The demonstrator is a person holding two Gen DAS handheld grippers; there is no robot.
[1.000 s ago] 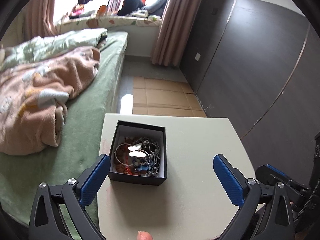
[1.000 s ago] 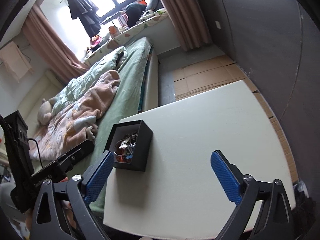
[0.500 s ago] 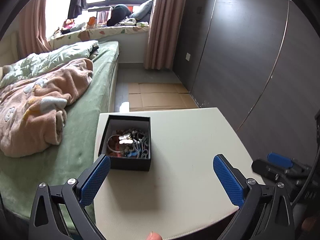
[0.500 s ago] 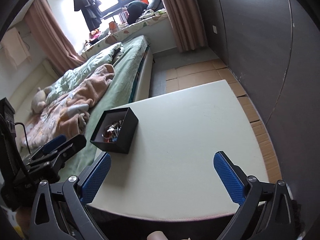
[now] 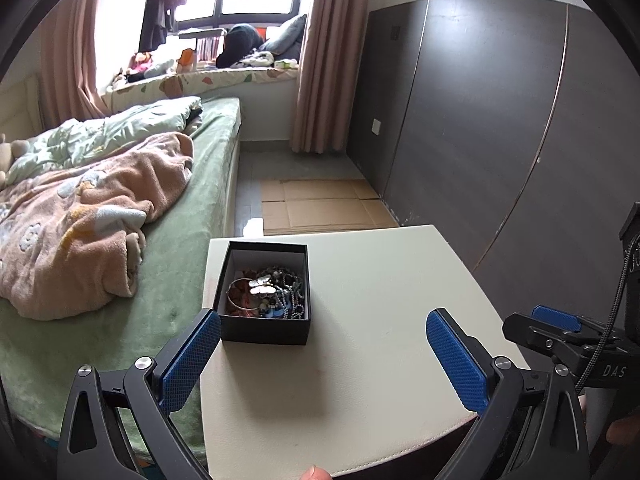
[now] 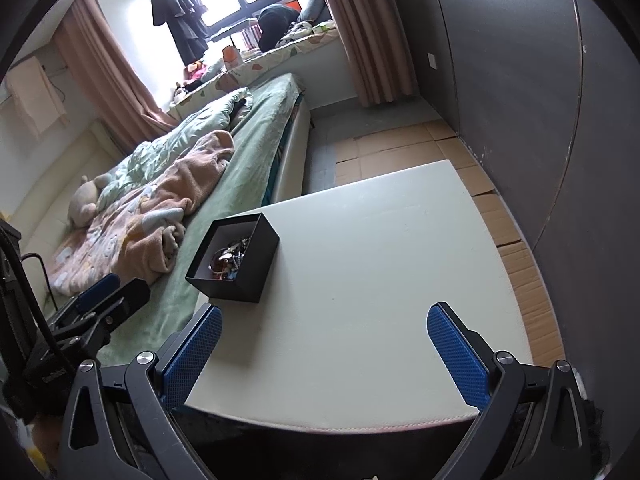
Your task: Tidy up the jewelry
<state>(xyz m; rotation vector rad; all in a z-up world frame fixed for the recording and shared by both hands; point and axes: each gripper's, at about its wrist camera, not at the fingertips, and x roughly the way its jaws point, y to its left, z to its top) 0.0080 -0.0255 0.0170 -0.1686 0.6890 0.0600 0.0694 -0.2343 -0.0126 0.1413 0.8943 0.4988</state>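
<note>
A black open box (image 5: 265, 324) sits on the left part of a white table (image 5: 368, 344). It holds a tangle of jewelry (image 5: 266, 294): a silver butterfly piece, a bangle and bead chains. My left gripper (image 5: 322, 352) is open and empty, just short of the box, its left finger near the box's front left corner. My right gripper (image 6: 324, 350) is open and empty over the table's near edge, right of the box (image 6: 256, 268). The right gripper also shows at the right in the left wrist view (image 5: 556, 326).
A bed (image 5: 180, 280) with a green sheet and a pink blanket (image 5: 80, 224) adjoins the table on the left. A dark wardrobe wall (image 5: 500, 140) stands on the right. Cardboard (image 5: 320, 204) lies on the floor beyond the table.
Both grippers have pulled back from the table and tilted up, so more of the room shows. The box has stayed where it was. Both grippers have stayed open.
</note>
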